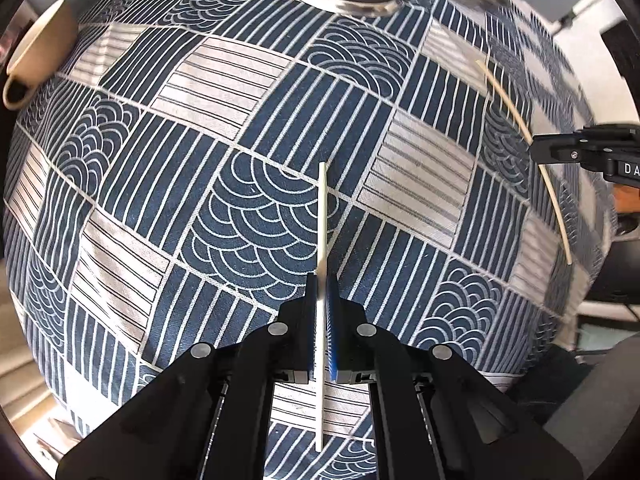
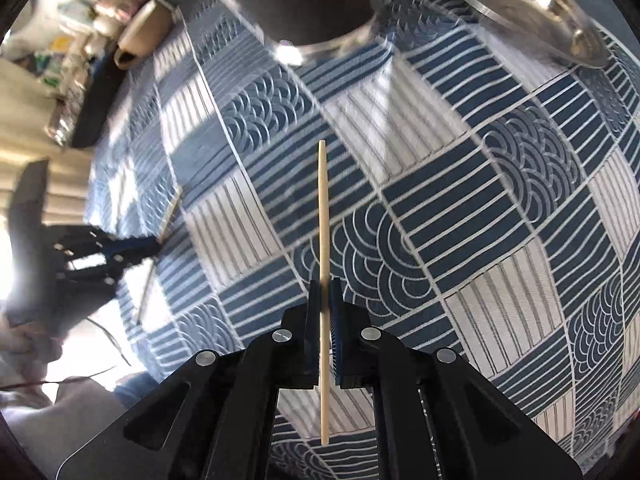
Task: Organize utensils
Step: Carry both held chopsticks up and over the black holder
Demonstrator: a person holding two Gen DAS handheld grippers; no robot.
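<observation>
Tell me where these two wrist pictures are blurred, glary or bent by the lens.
Left wrist view: sharp at centre on the pale chopstick in the left gripper; the blue patterned tablecloth bulges from fisheye distortion; top right edge smears. Right wrist view: left side is blurred and overexposed around the other gripper; glare on the shiny metal bowl; the right gripper is crisp.

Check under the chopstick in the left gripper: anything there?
Only patterned tablecloth shows beneath the chopstick held by the left gripper. The gripper body covers the cloth nearer the camera.
</observation>
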